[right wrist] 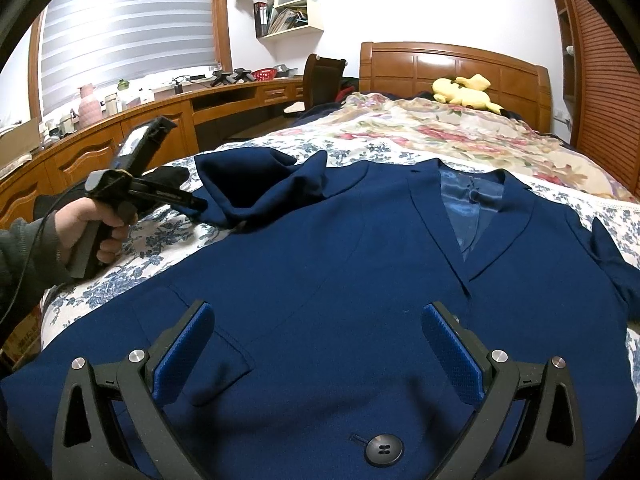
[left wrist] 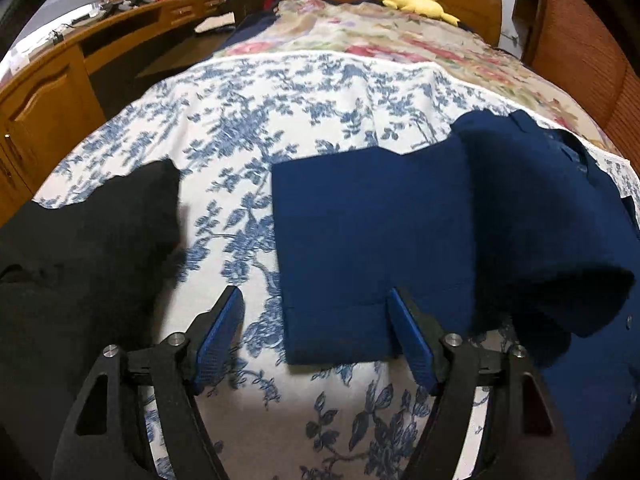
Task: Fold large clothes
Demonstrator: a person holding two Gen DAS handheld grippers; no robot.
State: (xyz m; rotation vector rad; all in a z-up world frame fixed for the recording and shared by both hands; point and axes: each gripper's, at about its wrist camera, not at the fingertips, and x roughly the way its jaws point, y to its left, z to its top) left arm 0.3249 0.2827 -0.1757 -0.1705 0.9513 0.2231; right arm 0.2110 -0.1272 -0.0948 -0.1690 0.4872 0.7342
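Now the navy suit jacket (right wrist: pixel 320 280) lies front-up on the blue-and-white floral bedspread (left wrist: pixel 280 120), its lapels (right wrist: pixel 500 240) open over the shiny lining and one dark button (right wrist: pixel 383 449) near the lower edge. Its sleeve (left wrist: pixel 348 240) is stretched flat toward the left side of the bed, and the cloth at the shoulder is bunched up in a hump beside it.

The left gripper (left wrist: pixel 316 336) hangs over the end of this sleeve with its jaws apart — the right pad stands over the cuff, the left pad over bare bedspread, and nothing is pinched between them. The right gripper (right wrist: pixel 320 360) hovers above the lower front of the jacket, near the pocket flap (right wrist: pixel 216 364), also with jaws apart and empty.

I judge the step is to take the sleeve and fold it over the body. To do it well, the left gripper should close on the cuff edge only, not on the bedspread under it, then lift enough that the sleeve does not drag. The right gripper can press the front panel so the jacket does not slide.

A black garment (left wrist: pixel 88 248) lies just beside the left gripper, so the path should go away from it. Toward the headboard (right wrist: pixel 452 68) the bed is open as far as the flowered quilt (right wrist: pixel 440 128) and the yellow plush toy (right wrist: pixel 464 90). The wooden desk (right wrist: pixel 132 136) stands along the left edge of the bed, well apart.
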